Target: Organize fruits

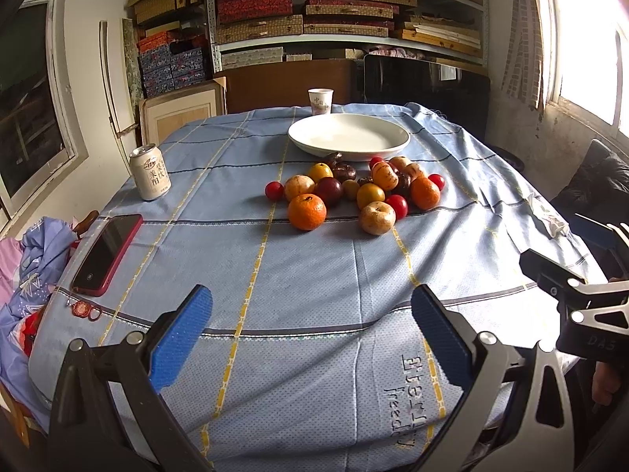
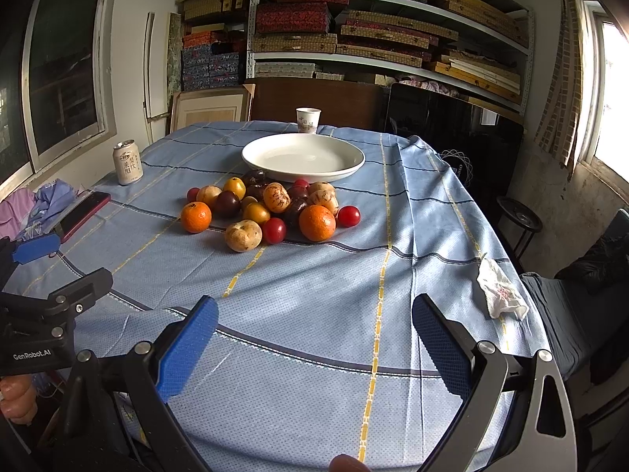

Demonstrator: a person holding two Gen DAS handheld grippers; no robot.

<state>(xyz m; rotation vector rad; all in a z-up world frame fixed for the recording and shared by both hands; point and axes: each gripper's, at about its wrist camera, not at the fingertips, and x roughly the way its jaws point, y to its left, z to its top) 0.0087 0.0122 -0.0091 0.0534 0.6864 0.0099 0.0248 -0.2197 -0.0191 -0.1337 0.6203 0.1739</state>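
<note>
Fruit heaped ahead of two spread grippers

Fruit pile (image 1: 354,192) sits on the blue checked tablecloth (image 1: 314,295), well ahead of both grippers and just short of the empty white plate (image 1: 349,135). Left gripper (image 1: 310,338) hangs over the near cloth, blue pads wide apart, holding nothing. Right gripper (image 2: 314,344) is likewise spread and empty (the pile lies ahead and to its left). A can (image 1: 150,173) and a red-cased phone (image 1: 108,253) lie left of the left gripper; a paper cup (image 1: 320,101) stands beyond the plate.

Left gripper (image 1: 310,338) and right gripper (image 2: 314,344) hover side by side above the tablecloth's (image 1: 314,267) near edge, jaws spread wide, empty.
</note>
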